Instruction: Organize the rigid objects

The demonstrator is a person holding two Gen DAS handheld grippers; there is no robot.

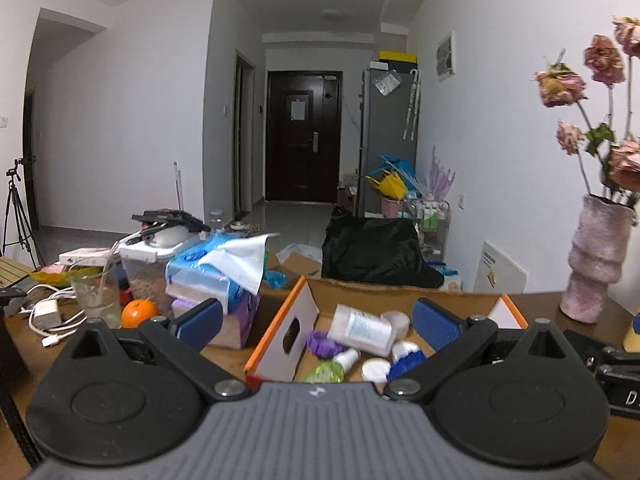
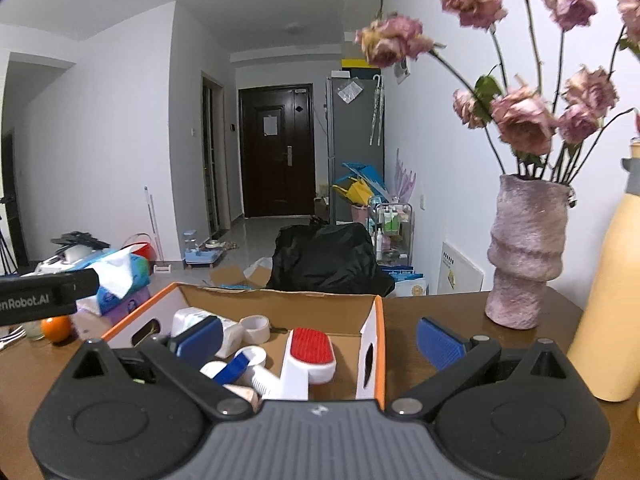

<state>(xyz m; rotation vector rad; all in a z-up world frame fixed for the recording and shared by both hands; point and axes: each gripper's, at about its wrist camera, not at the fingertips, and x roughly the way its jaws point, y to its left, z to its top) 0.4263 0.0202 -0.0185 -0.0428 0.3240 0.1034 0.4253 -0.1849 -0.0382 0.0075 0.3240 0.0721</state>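
Note:
An open cardboard box with orange edges (image 1: 280,312) (image 2: 380,332) sits on the brown table. It holds a white bottle (image 1: 362,330), a purple piece (image 1: 322,344), a green-capped item (image 1: 326,372), white jars (image 1: 376,370), a tape roll (image 2: 256,326) and a white brush with a red pad (image 2: 310,354). My left gripper (image 1: 316,320) is open and empty, just above the box's near side. My right gripper (image 2: 316,338) is open and empty, above the box's near right part. The left gripper's body (image 2: 40,298) shows at the left of the right wrist view.
Left of the box are tissue packs (image 1: 218,276), an orange (image 1: 138,314), a glass (image 1: 96,294), a white charger with cables (image 1: 46,314) and a plastic container (image 1: 150,264). A pink vase with dried roses (image 2: 524,256) and a yellow bottle (image 2: 612,304) stand on the right.

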